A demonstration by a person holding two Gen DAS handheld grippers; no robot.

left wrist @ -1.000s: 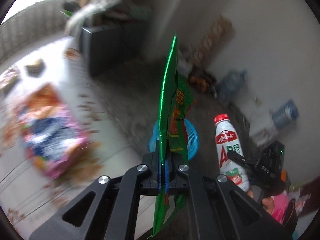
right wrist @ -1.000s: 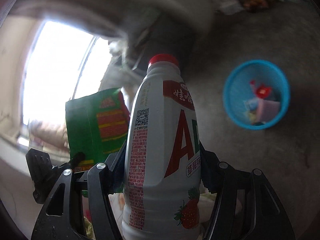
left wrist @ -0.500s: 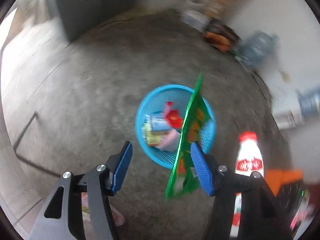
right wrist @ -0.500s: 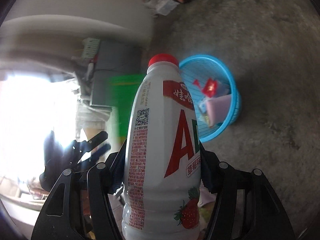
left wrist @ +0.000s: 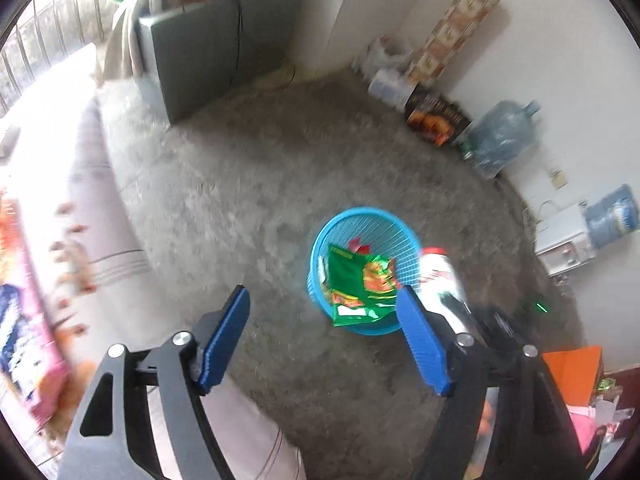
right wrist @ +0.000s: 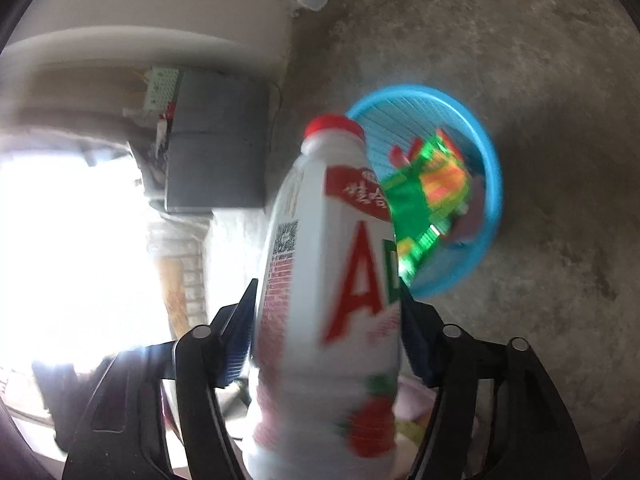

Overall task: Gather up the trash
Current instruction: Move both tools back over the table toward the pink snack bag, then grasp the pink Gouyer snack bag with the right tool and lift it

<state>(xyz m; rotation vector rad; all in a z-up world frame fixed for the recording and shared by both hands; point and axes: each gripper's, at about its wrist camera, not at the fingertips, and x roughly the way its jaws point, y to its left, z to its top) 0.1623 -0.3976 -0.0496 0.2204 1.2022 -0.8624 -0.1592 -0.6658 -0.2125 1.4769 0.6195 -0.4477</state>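
A blue plastic basket (left wrist: pixel 378 222) stands on the concrete floor and holds trash. A green snack wrapper (left wrist: pixel 358 284) lies in it, over the near rim. My left gripper (left wrist: pixel 324 332) is open and empty, above and just short of the basket. My right gripper (right wrist: pixel 326 330) is shut on a white milk bottle (right wrist: pixel 328 300) with a red cap, held upright beside the basket (right wrist: pixel 490 184). The wrapper (right wrist: pixel 424 196) shows blurred in the right wrist view. The bottle (left wrist: pixel 440 276) also shows at the basket's right in the left wrist view.
A white table edge with a pink snack bag (left wrist: pixel 24 320) and crumbs is at the left. A grey cabinet (left wrist: pixel 216 52) stands at the back. Water jugs (left wrist: pixel 502 136), boxes and a white appliance (left wrist: pixel 562 240) line the right wall.
My left gripper opened and let go of the green wrapper, which dropped into the blue basket. The right gripper with the bottle moved closer to the basket.
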